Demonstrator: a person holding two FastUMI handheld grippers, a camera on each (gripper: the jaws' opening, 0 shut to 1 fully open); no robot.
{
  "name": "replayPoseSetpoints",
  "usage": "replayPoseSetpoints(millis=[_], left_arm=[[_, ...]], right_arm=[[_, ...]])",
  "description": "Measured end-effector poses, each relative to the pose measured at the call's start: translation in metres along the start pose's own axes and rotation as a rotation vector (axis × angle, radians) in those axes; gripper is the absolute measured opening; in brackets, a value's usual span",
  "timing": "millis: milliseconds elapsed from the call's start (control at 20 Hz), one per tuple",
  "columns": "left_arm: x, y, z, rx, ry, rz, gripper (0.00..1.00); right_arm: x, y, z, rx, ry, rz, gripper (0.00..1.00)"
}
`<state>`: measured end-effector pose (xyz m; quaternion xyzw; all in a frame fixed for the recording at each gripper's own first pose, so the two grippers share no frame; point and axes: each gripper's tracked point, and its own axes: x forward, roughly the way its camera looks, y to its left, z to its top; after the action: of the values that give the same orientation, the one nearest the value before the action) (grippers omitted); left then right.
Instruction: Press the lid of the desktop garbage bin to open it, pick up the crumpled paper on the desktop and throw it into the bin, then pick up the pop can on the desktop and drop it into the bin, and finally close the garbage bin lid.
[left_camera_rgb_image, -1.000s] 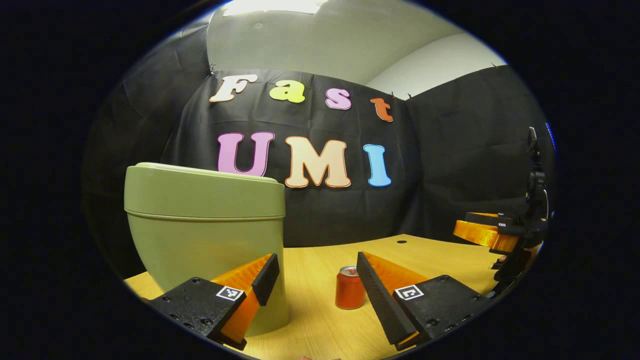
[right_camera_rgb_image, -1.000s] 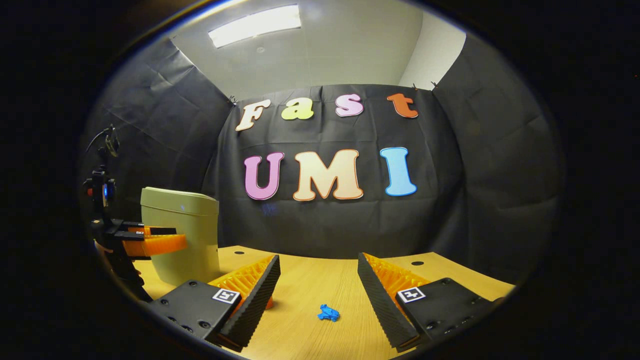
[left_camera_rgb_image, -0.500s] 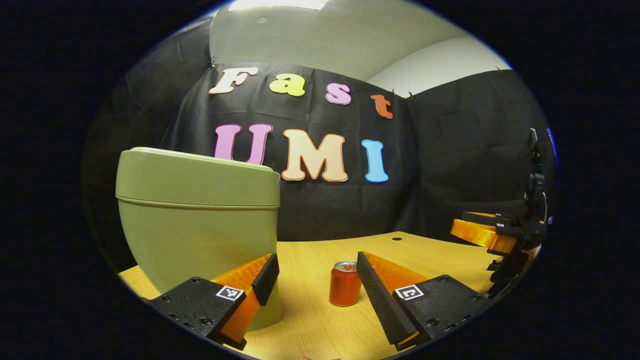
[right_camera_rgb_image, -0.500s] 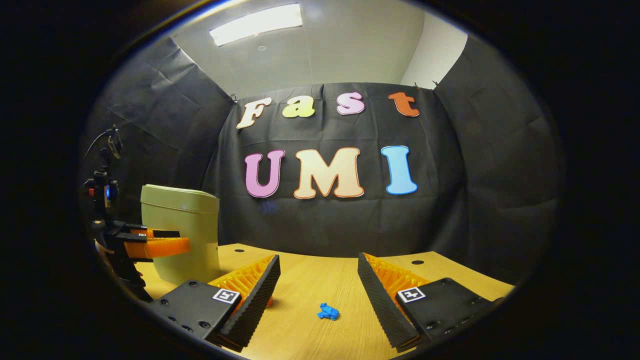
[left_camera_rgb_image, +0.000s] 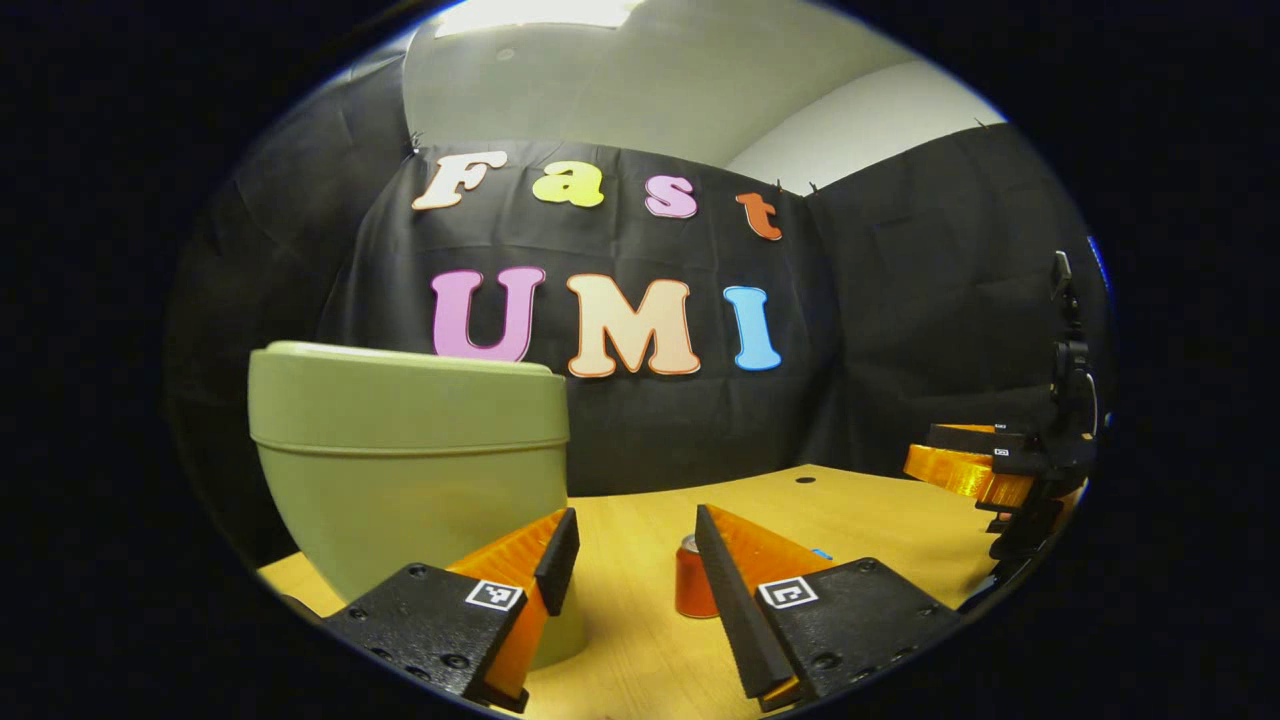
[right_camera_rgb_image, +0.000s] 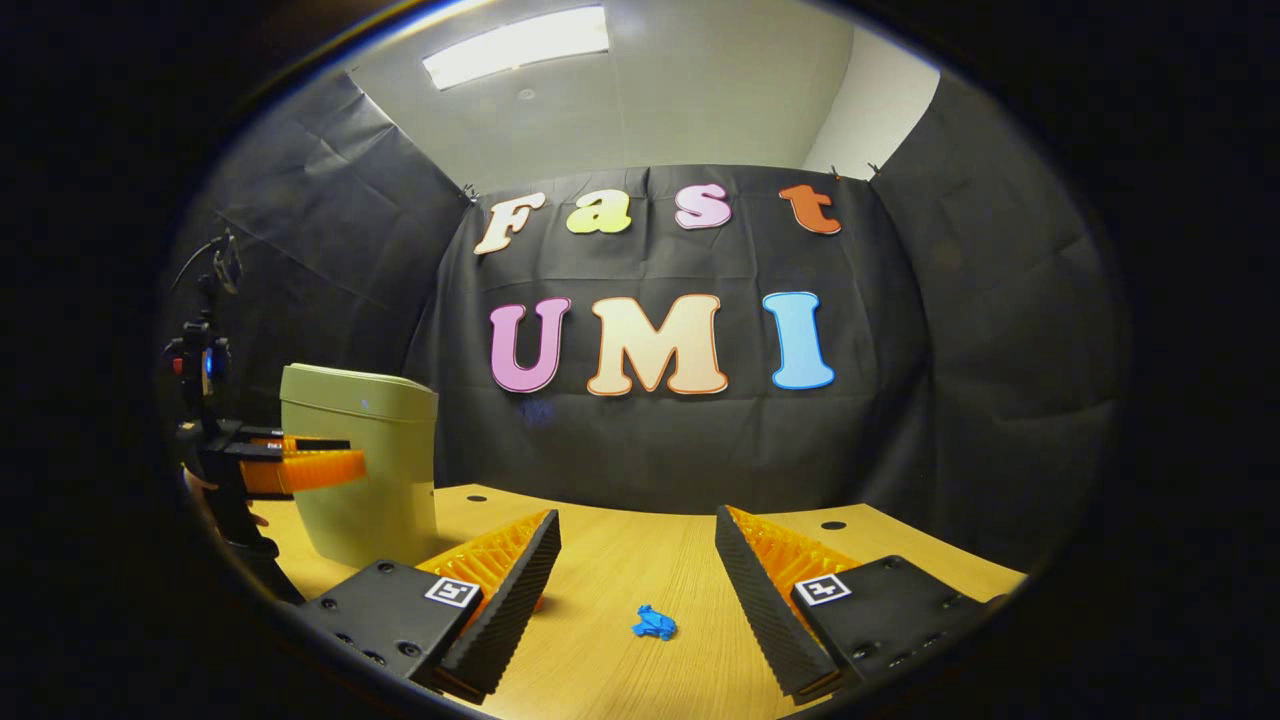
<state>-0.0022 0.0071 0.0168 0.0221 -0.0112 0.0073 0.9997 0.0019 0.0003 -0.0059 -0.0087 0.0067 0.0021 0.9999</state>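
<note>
Wooden surface (right_camera_rgb_image: 610, 560) carries every task item. Nearest the right hand-held gripper (right_camera_rgb_image: 637, 570), whose fingers stand wide apart and empty, lies the crumpled paper (right_camera_rgb_image: 655, 624). The left hand-held gripper (left_camera_rgb_image: 628, 560), also empty, has narrowed its gap since half a second ago, probably preparing to press. Beyond it stands the pop can (left_camera_rgb_image: 690, 590). The bin (left_camera_rgb_image: 410, 450) sits left, lid (left_camera_rgb_image: 405, 395) still closed.

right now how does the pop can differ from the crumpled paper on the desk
The pop can is red and stands upright; the crumpled paper is blue and lies low and irregular. The can sits between the left gripper's open fingers, the paper between the right gripper's. Both rest ungripped on the wooden desk.
</note>
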Motion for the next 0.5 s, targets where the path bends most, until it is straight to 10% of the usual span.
replayPoseSetpoints(millis=[500], left_arm=[[-0.009, 0.025, 0.083, 0.042, -0.088, 0.035, 0.1]], right_arm=[[0.001, 0.006, -0.012, -0.011, 0.027, 0.022, 0.98]])
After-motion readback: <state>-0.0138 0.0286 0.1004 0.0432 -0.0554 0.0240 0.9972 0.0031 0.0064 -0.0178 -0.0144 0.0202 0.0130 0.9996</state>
